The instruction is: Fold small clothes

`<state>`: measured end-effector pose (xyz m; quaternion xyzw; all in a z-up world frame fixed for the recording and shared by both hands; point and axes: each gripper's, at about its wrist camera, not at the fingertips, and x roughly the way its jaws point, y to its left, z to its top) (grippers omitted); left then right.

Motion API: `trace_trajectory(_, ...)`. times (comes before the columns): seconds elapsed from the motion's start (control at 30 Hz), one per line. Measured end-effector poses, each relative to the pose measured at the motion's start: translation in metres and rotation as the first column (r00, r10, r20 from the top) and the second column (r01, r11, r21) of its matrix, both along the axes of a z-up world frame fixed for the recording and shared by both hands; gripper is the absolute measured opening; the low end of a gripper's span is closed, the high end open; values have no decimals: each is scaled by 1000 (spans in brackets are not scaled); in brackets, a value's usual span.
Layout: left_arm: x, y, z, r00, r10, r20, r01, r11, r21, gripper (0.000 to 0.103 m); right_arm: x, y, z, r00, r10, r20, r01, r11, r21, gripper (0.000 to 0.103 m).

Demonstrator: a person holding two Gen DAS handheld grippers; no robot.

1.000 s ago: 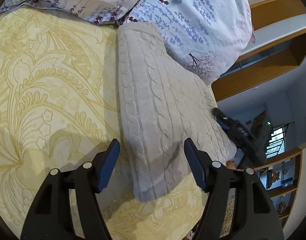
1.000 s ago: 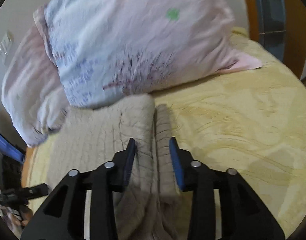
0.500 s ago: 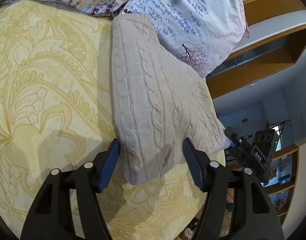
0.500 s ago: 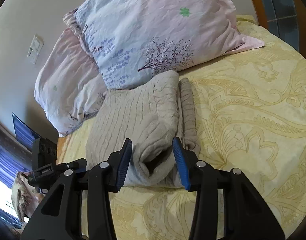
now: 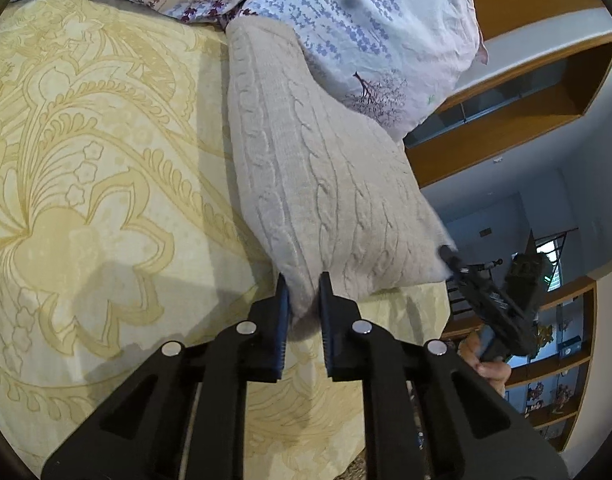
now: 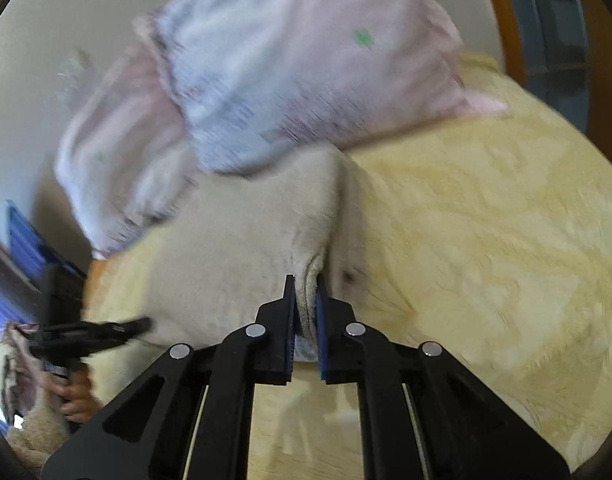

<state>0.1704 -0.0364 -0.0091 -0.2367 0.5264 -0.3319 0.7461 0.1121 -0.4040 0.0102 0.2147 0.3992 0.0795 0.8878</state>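
A folded grey cable-knit sweater (image 5: 318,184) lies on the yellow patterned bedspread (image 5: 85,200), its far end against the pillows. My left gripper (image 5: 303,292) is shut on the sweater's near corner. In the right wrist view, which is blurred by motion, the sweater (image 6: 233,248) lies ahead and my right gripper (image 6: 306,292) is shut on its near folded edge. The right gripper also shows in the left wrist view (image 5: 494,300) at the sweater's other corner. The left gripper shows in the right wrist view (image 6: 93,330) at the left.
Two floral pillows (image 5: 346,20) lean at the head of the bed, also in the right wrist view (image 6: 306,80). A wooden headboard and shelves (image 5: 526,92) stand to the right. The bed's edge runs close below the grippers.
Both grippers have closed on the sweater's near edge; half a second ago both were open astride it. The right view has become blurred with motion.
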Motion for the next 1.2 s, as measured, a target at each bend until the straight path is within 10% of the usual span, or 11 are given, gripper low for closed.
trace_trajectory(0.3,-2,0,-3,1000,-7,9,7,999,35,17,7,1,-19,996,23,-90,-24,1000,-6,11)
trace_trajectory(0.37,0,4,4,1000,-10,5,10,1000,28,20,8,-4,-10,997,25,-75,-23,999,29,25)
trace_trajectory(0.43,5,11,11,1000,6,8,-6,1000,5,35,12,-9,1,999,10,-43,-7,998,63,50)
trace_trajectory(0.6,35,29,28,995,96,15,-96,995,-26,62,53,-18,17,1000,-18,-20,20,993,118,52)
trace_trajectory(0.77,64,17,23,994,112,-15,-112,994,4,65,97,-10,3,996,-12,-93,24,992,127,51)
trace_trajectory(0.9,72,7,17,994,107,-33,-107,994,18,65,112,3,-5,995,15,-100,-7,997,80,10)
trace_trajectory(1.03,75,2,12,994,99,-38,-98,995,12,65,99,-1,18,999,-18,41,18,1000,20,8)
trace_trajectory(1.2,76,-7,10,996,84,-33,-83,996,11,65,110,-14,-11,993,-91,-76,88,995,-47,8)
